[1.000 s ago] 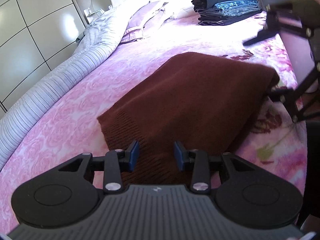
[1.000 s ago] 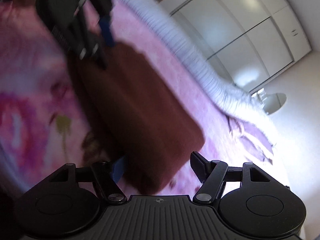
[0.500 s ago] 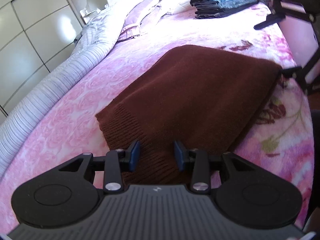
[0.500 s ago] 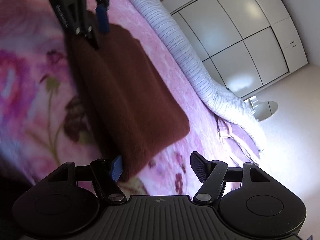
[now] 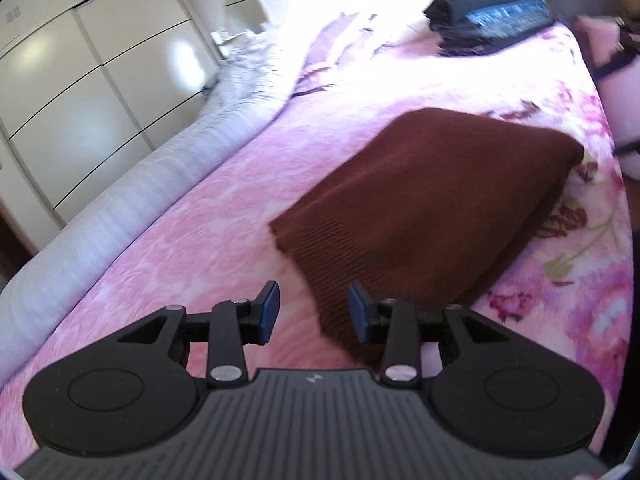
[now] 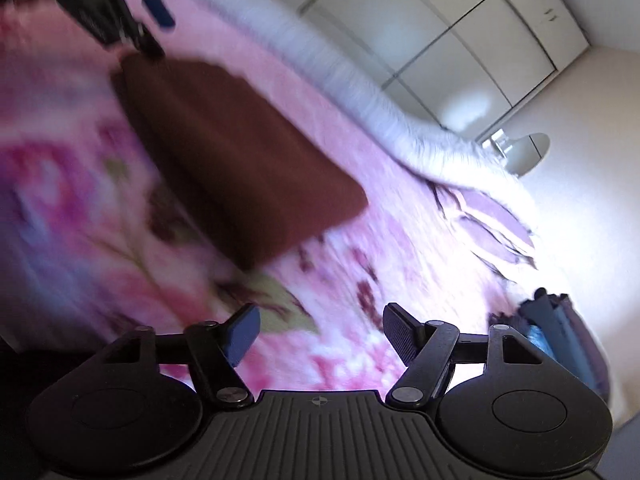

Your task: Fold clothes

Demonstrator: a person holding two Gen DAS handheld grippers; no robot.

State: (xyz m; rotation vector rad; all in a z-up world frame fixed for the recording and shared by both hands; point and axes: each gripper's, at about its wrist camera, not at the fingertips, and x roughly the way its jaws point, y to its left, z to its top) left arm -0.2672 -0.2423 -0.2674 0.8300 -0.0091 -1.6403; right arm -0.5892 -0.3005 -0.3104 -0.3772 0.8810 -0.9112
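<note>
A folded brown knit sweater lies flat on the pink floral bedspread; it also shows in the right wrist view. My left gripper is open and empty, just above the sweater's near ribbed corner, with its right pad over the hem. My right gripper is open and empty above the bedspread, a short way off the sweater's other end. The left gripper shows blurred in the right wrist view.
A stack of folded dark and blue clothes sits at the far end of the bed, also at the right in the right wrist view. A rolled striped grey duvet lies along the far side. White wardrobe doors stand beyond.
Both grippers have pulled back from the sweater. The left one has shifted left and off the hem; the right one has swung away, bringing the clothes stack into its view.
</note>
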